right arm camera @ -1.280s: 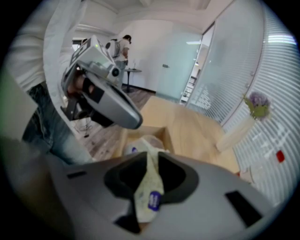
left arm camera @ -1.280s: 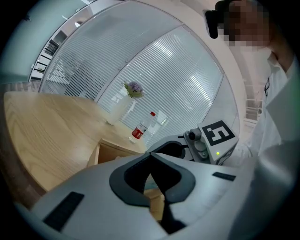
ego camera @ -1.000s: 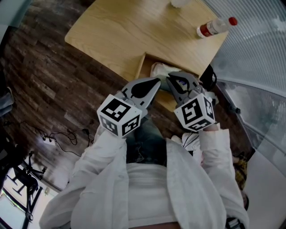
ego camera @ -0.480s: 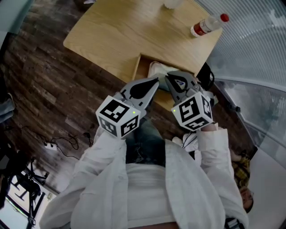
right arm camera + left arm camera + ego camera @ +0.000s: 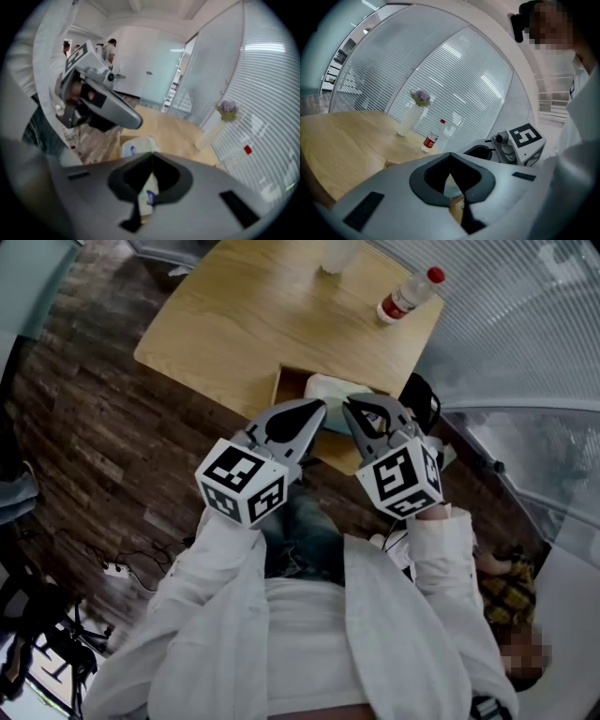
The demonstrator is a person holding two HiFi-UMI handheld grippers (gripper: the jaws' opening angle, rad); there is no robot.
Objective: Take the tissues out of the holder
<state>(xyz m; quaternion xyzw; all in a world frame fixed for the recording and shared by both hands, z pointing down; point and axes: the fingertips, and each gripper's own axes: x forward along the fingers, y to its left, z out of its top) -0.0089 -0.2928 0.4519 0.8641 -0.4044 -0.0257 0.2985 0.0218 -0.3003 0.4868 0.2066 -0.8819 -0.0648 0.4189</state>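
Observation:
A pale tissue pack (image 5: 330, 388) with blue print lies in a shallow wooden holder (image 5: 284, 388) at the near edge of the table. My left gripper (image 5: 319, 409) and right gripper (image 5: 349, 406) hover side by side just short of it, above my lap, both shut and holding nothing. In the right gripper view the tissue pack (image 5: 137, 146) lies just beyond the shut jaws of the right gripper (image 5: 152, 155), with the left gripper (image 5: 101, 107) on the left. In the left gripper view the left gripper (image 5: 450, 154) hides most of the holder, and the right gripper (image 5: 513, 145) is on the right.
A wooden table (image 5: 253, 315) carries a clear bottle (image 5: 405, 294) with a red cap and label and a white vase (image 5: 337, 253) at its far side. Dark wood floor with cables lies to the left. A curved slatted wall stands to the right.
Both grippers have stayed shut and side by side while edging slightly forward. The table and holder now sit a little further left in the head view.

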